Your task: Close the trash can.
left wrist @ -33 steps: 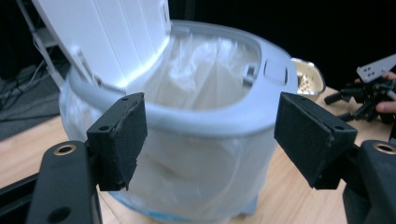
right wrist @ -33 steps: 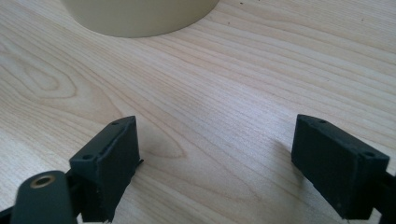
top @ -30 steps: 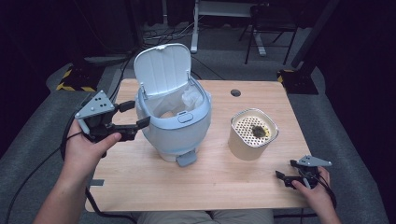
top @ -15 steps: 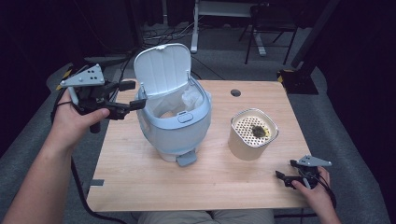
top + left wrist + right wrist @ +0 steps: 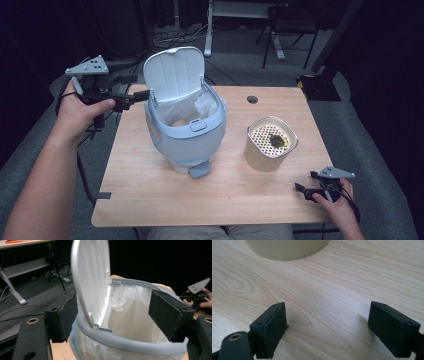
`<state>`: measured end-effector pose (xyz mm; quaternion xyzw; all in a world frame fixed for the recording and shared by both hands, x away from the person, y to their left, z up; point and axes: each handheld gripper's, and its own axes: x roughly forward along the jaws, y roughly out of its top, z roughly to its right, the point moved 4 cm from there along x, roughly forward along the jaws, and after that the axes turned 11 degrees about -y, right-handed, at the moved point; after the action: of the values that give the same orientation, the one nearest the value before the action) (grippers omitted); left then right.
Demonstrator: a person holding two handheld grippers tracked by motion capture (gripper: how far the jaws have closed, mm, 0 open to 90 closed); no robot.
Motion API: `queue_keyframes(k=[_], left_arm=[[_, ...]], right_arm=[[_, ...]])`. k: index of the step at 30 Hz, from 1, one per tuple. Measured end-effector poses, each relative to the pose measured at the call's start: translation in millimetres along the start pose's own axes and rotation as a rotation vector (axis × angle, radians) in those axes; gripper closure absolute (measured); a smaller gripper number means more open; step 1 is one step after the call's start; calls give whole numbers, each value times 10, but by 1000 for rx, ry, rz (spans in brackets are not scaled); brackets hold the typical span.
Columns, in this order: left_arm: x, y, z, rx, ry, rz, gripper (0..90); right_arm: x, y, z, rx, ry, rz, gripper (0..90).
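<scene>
Nearest you, well right of the bin [image 5: 187, 130] on the wooden table [image 5: 150, 200], your right gripper [image 5: 320, 187] is resting low with its jaws standing wide and nothing between them; the beige container [image 5: 270, 145] with its perforated top is sitting just beyond it. Further out, left of the bin's rim [image 5: 120, 340], your left gripper [image 5: 131, 95] is hovering beside the raised lid [image 5: 175, 75], having drawn back and up from the bin's side since a second ago. Its jaws have just been opening and are holding nothing. By my judgement, you are finishing with the lid, leaving the bag-lined [image 5: 132, 312] bin open for filling.
</scene>
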<state>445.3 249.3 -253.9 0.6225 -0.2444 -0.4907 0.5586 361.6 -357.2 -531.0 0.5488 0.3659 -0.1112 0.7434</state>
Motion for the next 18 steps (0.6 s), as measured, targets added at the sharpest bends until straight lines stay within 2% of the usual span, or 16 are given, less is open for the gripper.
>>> queue_keyframes(k=[5, 7, 11, 18], left_arm=[[71, 49, -81, -9, -15, 12, 257], [106, 83, -80, 1, -22, 12, 262], [136, 147, -49, 6, -25, 45, 237], [90, 175, -93, -22, -71, 94, 322]], right_arm=[[1, 2, -1, -2, 2, 0, 156], [2, 2, -2, -2, 2, 0, 156], [2, 3, -3, -2, 3, 0, 156], [3, 4, -3, -4, 5, 1, 156]])
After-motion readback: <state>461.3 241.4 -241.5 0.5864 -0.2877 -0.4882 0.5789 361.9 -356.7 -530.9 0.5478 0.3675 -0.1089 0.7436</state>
